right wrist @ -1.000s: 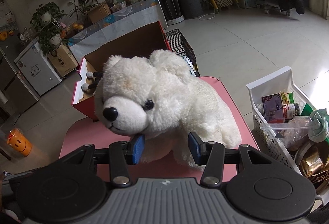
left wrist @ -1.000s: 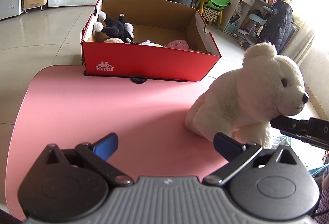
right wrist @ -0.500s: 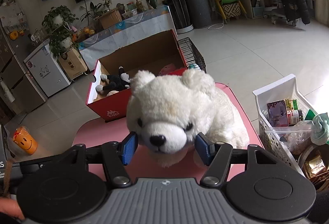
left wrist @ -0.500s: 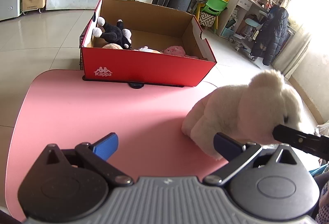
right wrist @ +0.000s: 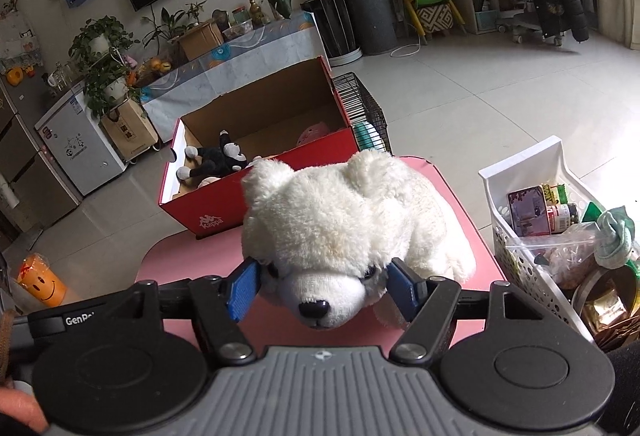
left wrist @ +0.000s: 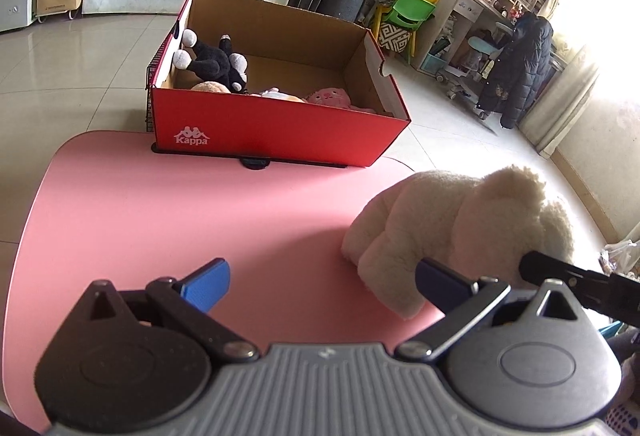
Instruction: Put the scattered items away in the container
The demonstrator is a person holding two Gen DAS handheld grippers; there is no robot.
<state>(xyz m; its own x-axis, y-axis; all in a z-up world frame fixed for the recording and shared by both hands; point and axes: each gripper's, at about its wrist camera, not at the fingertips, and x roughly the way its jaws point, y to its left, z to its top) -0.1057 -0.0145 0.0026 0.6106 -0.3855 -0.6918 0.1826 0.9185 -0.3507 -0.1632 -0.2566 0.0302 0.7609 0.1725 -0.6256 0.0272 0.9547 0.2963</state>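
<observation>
Blue pads line the two fingers of the right gripper (right wrist: 320,290), whose jaws are opening on either side of the head of a white plush bear (right wrist: 344,224). The bear's snout points back between the fingers; whether the pads still press on its cheeks cannot be told for certain. The bear lies belly-down on a pink table (right wrist: 188,252), near its right edge, its body stretching away from the gripper.

Seen from the left wrist, the left gripper (left wrist: 316,282) hangs low over the same table with its blue-padded fingers spread wide and nothing between them. The bear (left wrist: 452,228) sits just beside its right finger.

At the far edge of the table stands the container, a red cardboard box (left wrist: 276,127) with a white logo on its front wall. Inside it lie a black-and-white plush toy (left wrist: 218,63) against the left wall and a pink plush toy (left wrist: 330,99) near the front wall.

Right of the table stands a white plastic basket (right wrist: 524,171) filled with packets and jars.
</observation>
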